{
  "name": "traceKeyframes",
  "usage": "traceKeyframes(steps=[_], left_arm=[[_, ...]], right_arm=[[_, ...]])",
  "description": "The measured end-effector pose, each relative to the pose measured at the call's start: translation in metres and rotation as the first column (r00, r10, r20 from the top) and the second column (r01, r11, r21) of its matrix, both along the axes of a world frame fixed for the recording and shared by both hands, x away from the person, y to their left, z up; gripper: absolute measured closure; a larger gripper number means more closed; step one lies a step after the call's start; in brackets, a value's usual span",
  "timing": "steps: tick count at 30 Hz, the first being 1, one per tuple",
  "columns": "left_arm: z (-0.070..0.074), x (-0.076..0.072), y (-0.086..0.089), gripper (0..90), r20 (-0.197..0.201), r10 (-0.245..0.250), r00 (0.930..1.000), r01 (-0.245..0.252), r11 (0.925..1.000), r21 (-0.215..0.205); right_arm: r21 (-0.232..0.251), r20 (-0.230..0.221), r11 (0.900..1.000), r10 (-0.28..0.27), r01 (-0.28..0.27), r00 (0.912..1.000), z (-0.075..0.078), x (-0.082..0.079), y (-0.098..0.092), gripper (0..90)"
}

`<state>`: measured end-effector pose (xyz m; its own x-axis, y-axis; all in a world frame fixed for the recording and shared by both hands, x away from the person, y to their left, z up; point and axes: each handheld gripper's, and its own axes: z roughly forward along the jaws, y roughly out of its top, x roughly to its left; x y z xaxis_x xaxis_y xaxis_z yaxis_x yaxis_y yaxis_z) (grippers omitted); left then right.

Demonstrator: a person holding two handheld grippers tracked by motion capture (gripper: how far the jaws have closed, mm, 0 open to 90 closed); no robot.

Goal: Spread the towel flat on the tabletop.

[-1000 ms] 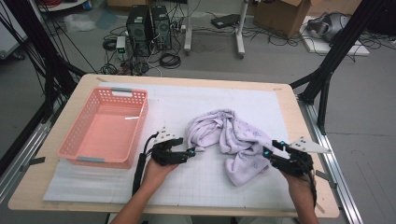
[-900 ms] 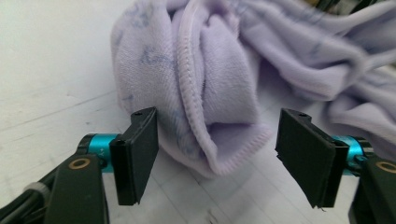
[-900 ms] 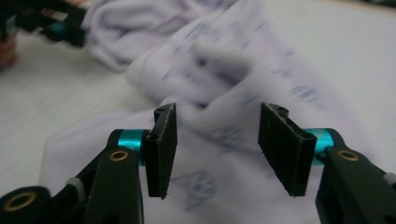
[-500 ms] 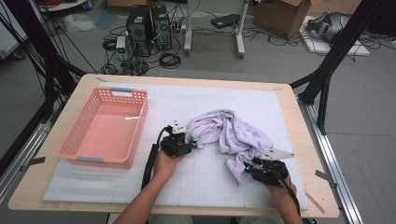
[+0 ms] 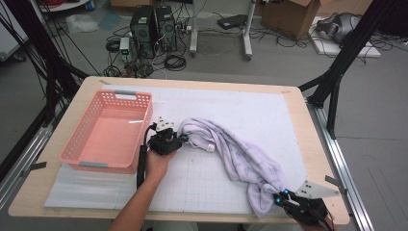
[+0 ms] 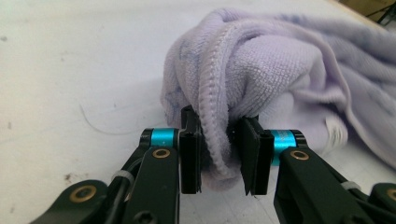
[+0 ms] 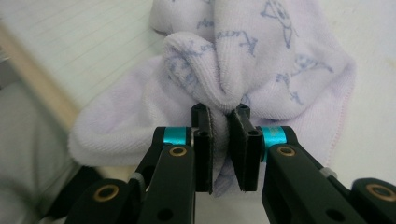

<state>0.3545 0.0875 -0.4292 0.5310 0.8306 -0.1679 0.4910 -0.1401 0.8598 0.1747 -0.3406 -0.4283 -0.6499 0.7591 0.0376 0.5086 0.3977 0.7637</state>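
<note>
The lilac towel (image 5: pixel 240 156) lies stretched in a long band across the white mat (image 5: pixel 250 110) on the desk, running from just right of the pink basket (image 5: pixel 108 132) away toward the desk's near right corner. The left gripper (image 5: pixel 179 138), whose fingers (image 6: pixel 189 154) have just been closing, pinches the towel's end nearest the basket. The right gripper (image 5: pixel 283 196), its fingers likewise just closed in, pinches a bunched fold at the end farthest from the basket.
</note>
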Motion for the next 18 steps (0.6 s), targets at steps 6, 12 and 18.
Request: traceKeyframes(steps=[6,12,18], left_arm=[[-0.001,-0.001,0.003,50.0,-0.043,0.001,0.9991,-0.004,0.9986,-0.053],[0.004,-0.006,0.008,43.4,-0.014,-0.006,0.9999,0.005,0.9990,-0.045],[-0.005,-0.001,0.003,52.9,-0.047,-0.034,0.9983,0.033,0.9994,-0.010]], right_arm=[[0.097,0.072,0.995,-0.029,0.022,0.9970,0.018,-0.003,0.000,60.4],[0.067,0.142,0.994,-0.090,0.082,0.9858,0.037,0.052,0.009,56.2],[0.005,0.029,0.995,-0.101,0.101,0.9945,0.023,0.136,0.036,53.3]])
